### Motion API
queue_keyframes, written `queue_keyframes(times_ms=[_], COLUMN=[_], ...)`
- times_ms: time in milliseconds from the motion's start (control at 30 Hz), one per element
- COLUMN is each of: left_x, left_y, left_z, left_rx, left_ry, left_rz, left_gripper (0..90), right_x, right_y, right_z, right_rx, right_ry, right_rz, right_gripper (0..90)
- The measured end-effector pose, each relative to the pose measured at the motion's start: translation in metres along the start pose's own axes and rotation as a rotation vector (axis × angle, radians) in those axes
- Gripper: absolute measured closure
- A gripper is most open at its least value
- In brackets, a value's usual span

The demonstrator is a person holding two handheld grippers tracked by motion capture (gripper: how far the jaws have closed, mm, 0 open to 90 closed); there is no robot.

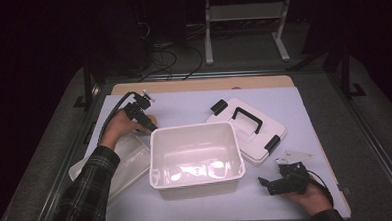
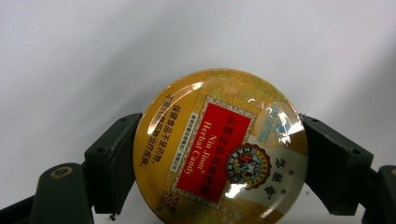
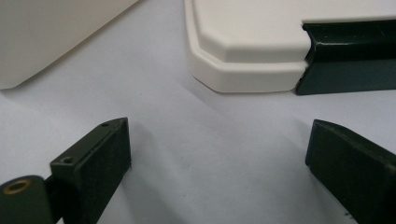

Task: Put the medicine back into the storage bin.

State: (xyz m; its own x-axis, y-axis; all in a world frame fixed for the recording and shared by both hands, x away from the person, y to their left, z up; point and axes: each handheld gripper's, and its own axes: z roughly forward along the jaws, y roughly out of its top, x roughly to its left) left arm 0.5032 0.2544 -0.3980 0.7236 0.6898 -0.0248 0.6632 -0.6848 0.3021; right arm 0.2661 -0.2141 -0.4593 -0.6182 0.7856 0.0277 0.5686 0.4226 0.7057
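Candy tin clamped between the left hand-held gripper's jaws.

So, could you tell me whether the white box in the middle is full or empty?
Empty: in the high view the white box stands open-topped with only its bare, shiny floor inside; its lid lies beside it.

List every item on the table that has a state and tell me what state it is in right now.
Candy tin: lid on, clamped between the left tongs, face up.
White bin: uncovered, upright, nothing inside.
Bin lid: off, lying flat on the table behind and right of the bin, handle up.
Tray: lying tilted left of the bin.
Right tongs: open, holding nothing, resting on the table.
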Motion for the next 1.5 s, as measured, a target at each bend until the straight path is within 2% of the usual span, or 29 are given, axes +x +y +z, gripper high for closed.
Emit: queue_keyframes(times_ms=[567, 900, 1267, 1500], left_x=[-0.007, -0.018, -0.038, -0.058], left_y=[0.002, 0.005, 0.004, 0.003], left_z=[-0.053, -0.085, -0.117, -0.133], left_rx=[-0.030, -0.039, -0.071, -0.093], left_ry=[0.026, 0.025, -0.016, -0.048], left_rz=[0.026, 0.049, 0.119, 0.176], left_gripper=[19.5, 19.5, 19.5, 19.5], right_x=[0.000, 0.000, 0.000, 0.000], right_y=[0.000, 0.000, 0.000, 0.000], right_z=[0.000, 0.000, 0.000, 0.000], right_rx=[0.000, 0.000, 0.000, -0.001], right_ry=[-0.001, -0.001, -0.001, -0.001], right_rz=[0.000, -0.002, -0.002, -0.001], right_gripper=[6.3, 6.3, 6.3, 6.2])
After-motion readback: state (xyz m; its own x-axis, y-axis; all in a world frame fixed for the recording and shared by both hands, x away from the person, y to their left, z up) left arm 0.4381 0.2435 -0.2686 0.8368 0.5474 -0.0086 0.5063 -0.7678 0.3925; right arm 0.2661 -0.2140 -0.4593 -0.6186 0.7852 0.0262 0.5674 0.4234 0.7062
